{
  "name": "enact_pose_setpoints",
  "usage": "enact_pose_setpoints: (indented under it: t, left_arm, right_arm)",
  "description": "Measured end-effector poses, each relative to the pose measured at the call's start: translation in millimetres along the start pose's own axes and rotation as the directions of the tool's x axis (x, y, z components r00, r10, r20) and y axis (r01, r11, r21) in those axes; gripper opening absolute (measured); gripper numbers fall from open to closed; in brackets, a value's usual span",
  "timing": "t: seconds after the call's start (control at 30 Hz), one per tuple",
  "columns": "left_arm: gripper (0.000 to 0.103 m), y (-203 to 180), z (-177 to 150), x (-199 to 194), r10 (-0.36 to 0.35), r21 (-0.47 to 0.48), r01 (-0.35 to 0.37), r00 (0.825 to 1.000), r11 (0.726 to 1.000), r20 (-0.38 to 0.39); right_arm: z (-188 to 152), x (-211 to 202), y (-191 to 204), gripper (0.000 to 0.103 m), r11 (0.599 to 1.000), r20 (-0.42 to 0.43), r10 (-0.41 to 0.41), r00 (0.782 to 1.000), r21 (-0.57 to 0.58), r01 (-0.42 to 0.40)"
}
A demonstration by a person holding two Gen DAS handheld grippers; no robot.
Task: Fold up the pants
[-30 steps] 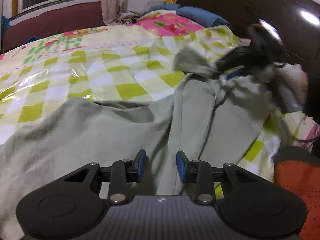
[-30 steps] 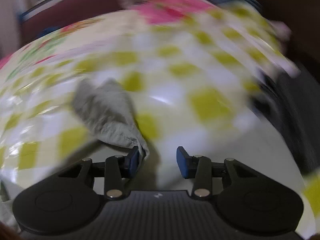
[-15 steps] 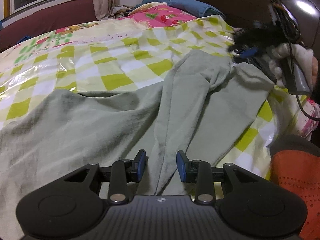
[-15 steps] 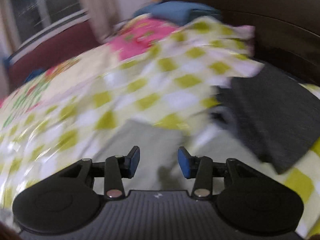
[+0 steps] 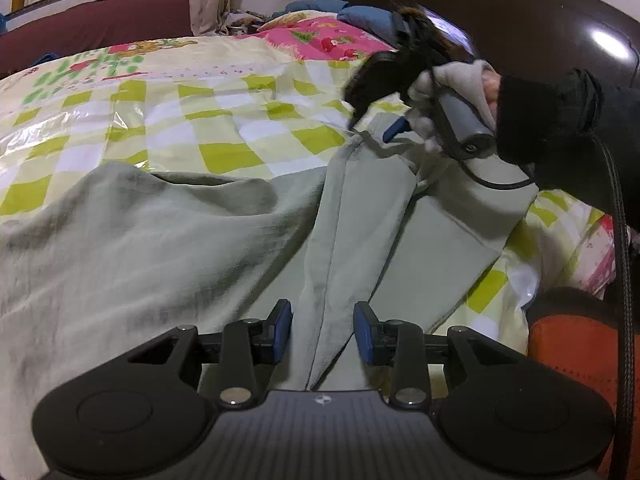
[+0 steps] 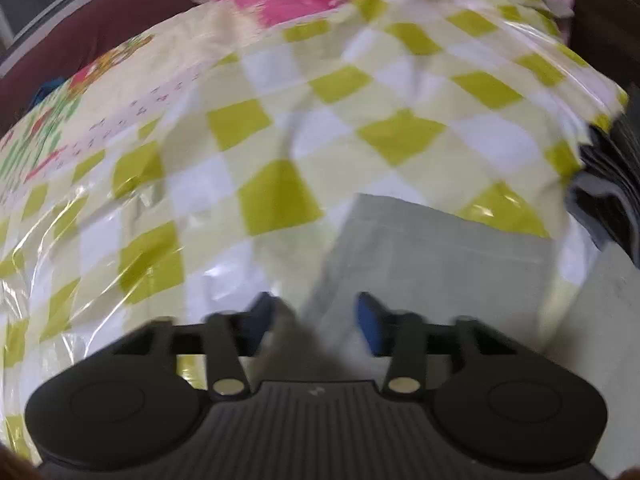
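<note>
Checkered bedspread (image 5: 224,136) carries pants (image 5: 160,248) between left claw (image 5: 322,332) fingers.

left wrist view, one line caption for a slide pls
Open left gripper straddles a ridge of grey-green pants on the checked bedsheet.

The bed (image 5: 224,92) has a shiny cover with green, white and pale yellow squares, and the grey-green pants (image 5: 168,240) lie right on it — bunched up and wrinkly along the near edge, with one leg stretching toward the far right corner. Farther back lie a pink flowery blanket (image 5: 324,38) and a blue pillow (image 5: 366,16), close to the dark headboard (image 5: 520,12). At the right edge sits a dark folded cloth (image 6: 612,184).
</note>
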State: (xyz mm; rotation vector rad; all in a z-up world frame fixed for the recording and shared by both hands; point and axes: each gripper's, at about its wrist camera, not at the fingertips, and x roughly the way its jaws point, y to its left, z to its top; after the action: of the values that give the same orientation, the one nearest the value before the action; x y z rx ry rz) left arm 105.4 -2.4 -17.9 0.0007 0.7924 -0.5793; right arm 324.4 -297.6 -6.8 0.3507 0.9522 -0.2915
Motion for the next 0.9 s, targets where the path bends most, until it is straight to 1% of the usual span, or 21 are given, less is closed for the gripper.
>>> enact_pose_setpoints:
  t: [0.07,0.13,0.2,0.27,0.33,0.4,0.43,0.5,0.6,0.63,0.67,0.7,0.73,0.77,0.8,0.83,0.87,0.9]
  left_arm:
    - [0.048,1.0,0.2,-1.4,-0.007,-0.005,0.007,1.000,1.000,0.009]
    - [0.048,2.0,0.6,-1.8,-0.010,-0.010,0.010,1.000,1.000,0.014]
    - [0.048,1.6,0.6,-2.3,-0.004,-0.012,0.004,1.000,1.000,0.017]
    - [0.048,1.0,0.6,-4.9,0.016,-0.006,-0.015,0.999,1.000,0.033]
    - [0.048,2.1,3.0,-8.9,0.040,-0.013,-0.039,0.998,0.999,0.058]
    - [0.048,3.9,7.2,-14.3,0.063,-0.024,-0.061,0.995,0.998,0.083]
    - [0.048,4.3,10.3,-17.5,0.078,-0.030,-0.075,0.993,0.997,0.094]
    - [0.048,3.4,16.9,-25.7,0.108,-0.030,-0.105,0.987,0.994,0.120]
    - [0.048,-2.5,28.7,-41.8,0.133,-0.008,-0.134,0.977,0.991,0.169]
    - [0.048,-4.9,31.6,-44.9,0.137,0.000,-0.139,0.974,0.990,0.179]
    - [0.048,-8.0,33.8,-46.8,0.137,0.010,-0.141,0.973,0.990,0.185]
    - [0.048,-11.4,35.2,-46.4,0.134,0.019,-0.140,0.974,0.990,0.183]
    - [0.048,-15.1,35.4,-43.4,0.129,0.029,-0.136,0.977,0.990,0.172]
    - [0.048,-19.2,34.6,-38.4,0.124,0.040,-0.131,0.980,0.991,0.155]
    - [0.048,-24.0,32.7,-33.2,0.117,0.051,-0.125,0.984,0.991,0.134]
    - [0.048,-27.8,30.4,-27.7,0.110,0.061,-0.117,0.987,0.991,0.114]
    - [0.048,-33.4,27.3,-20.1,0.100,0.076,-0.107,0.991,0.991,0.085]
    - [0.048,-38.6,24.9,-14.4,0.094,0.091,-0.099,0.994,0.991,0.061]
  right_arm:
    - [0.0,-2.7,-17.1,0.003,1.000,-0.022,0.021,1.000,0.021,-0.020]
    - [-0.7,-10.5,-35.1,0.003,0.994,-0.026,0.082,0.996,0.076,-0.080]
    - [0.6,-22.1,-44.7,0.003,0.984,-0.003,0.138,0.990,0.111,-0.137]
    - [3.9,-39.7,-49.9,0.002,0.958,0.029,0.244,0.969,0.151,-0.245]
    - [12.0,-65.2,-46.6,0.002,0.930,0.079,0.331,0.940,0.142,-0.340]
    - [22.4,-95.0,-40.8,0.002,0.893,0.139,0.420,0.897,0.111,-0.436]
    - [27.6,-111.1,-38.8,0.002,0.871,0.169,0.463,0.870,0.097,-0.482]
    - [35.2,-145.1,-37.2,0.002,0.819,0.231,0.544,0.807,0.060,-0.570]
    - [36.0,-192.5,-51.8,0.002,0.735,0.328,0.638,0.697,0.008,-0.678]
    - [32.7,-204.5,-62.1,0.002,0.714,0.354,0.655,0.668,0.002,-0.701]
    - [28.3,-213.1,-74.8,0.002,0.703,0.380,0.657,0.651,0.002,-0.711]
    - [21.8,-217.6,-90.2,0.002,0.709,0.401,0.642,0.654,0.015,-0.705]
    - [16.8,-216.4,-103.9,0.002,0.722,0.407,0.620,0.671,0.038,-0.691]
    - [9.2,-210.4,-120.8,0.002,0.740,0.402,0.592,0.698,0.072,-0.669]
    - [0.3,-199.5,-138.3,0.002,0.764,0.391,0.553,0.736,0.115,-0.635]
    - [-10.2,-183.7,-157.8,0.002,0.790,0.368,0.499,0.785,0.178,-0.586]
    - [-19.3,-166.4,-174.7,0.002,0.801,0.337,0.462,0.821,0.238,-0.549]
    - [-30.8,-146.0,-193.7,0.002,0.804,0.303,0.423,0.854,0.310,-0.508]
